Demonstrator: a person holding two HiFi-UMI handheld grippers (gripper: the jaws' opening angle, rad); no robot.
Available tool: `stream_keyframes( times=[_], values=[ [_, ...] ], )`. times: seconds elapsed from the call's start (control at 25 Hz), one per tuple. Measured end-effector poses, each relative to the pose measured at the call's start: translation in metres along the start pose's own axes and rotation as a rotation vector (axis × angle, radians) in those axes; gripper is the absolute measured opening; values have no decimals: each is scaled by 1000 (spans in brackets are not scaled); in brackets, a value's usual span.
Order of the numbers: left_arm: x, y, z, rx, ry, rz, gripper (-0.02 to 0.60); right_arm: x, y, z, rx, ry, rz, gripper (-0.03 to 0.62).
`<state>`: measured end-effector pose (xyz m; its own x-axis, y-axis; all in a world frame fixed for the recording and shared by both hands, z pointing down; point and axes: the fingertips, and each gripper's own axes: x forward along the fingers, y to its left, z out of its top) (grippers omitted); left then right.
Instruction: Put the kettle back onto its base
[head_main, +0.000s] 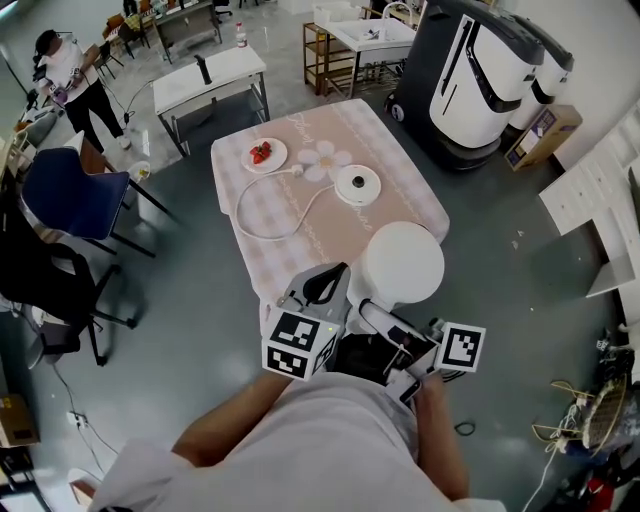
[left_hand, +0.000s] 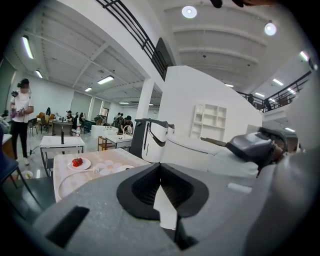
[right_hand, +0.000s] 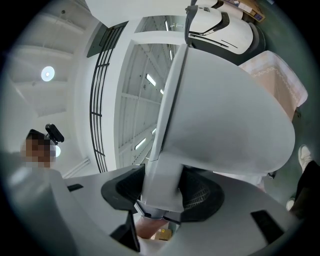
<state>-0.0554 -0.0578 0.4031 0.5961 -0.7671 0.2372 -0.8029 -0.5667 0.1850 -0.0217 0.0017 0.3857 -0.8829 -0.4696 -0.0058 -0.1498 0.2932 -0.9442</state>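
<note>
A: Where was the kettle (head_main: 402, 263)?

B: Over the near edge of the surface (head_main: 412, 205), well apart from its base (head_main: 357, 185). The right claw (right_hand: 161, 192) was clamped on its handle (right_hand: 167, 145).

A: And the left claw (left_hand: 161, 187)?

B: Its jaws stood together, just beside the kettle. Bare surface lay between kettle and base. The cord (head_main: 262, 232) looped at the left, and the plate (head_main: 264, 154) sat near the far edge.

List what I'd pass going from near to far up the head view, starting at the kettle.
kettle → kettle base → plate of strawberries → white side table
</note>
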Motion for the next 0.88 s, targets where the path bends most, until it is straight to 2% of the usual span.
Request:
stream_keyframes(
  times=[0.4,0.88],
  values=[
    [40,20,2,-10,28,47,5,17,-16,42,-5,63,35,194],
    [112,58,20,-43,35,115,5,43,-49,116,23,147,42,194]
  ],
)
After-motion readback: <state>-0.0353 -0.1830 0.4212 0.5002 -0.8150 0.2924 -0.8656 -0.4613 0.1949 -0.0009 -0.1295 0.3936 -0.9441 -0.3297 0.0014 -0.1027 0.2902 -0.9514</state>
